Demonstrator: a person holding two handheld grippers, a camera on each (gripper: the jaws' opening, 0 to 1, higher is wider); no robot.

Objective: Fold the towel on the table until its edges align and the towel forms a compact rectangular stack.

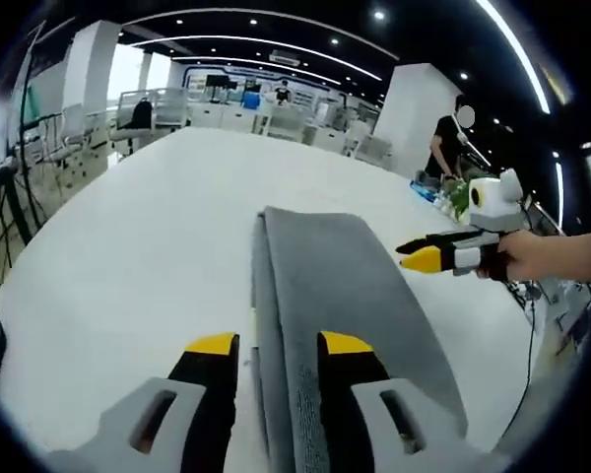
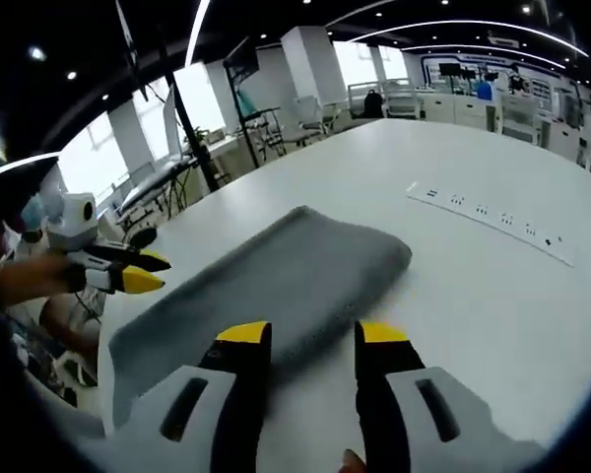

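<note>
Around me an open office: white pillars (image 1: 421, 108), dark ceiling with curved light strips (image 1: 517, 54), bright windows (image 2: 192, 99), chairs (image 1: 138, 113) beyond my white table (image 1: 128, 236)

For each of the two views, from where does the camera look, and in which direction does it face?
Left gripper view: rides on the left gripper, looking along the folded gray towel across the white table; its open jaws straddle the towel's near end; the right gripper and a hand show at right.
Right gripper view: rides on the right gripper, looking across the towel from its side; jaws open; the left gripper shows at left.
Both share the towel, the table and the opposite gripper.
</note>
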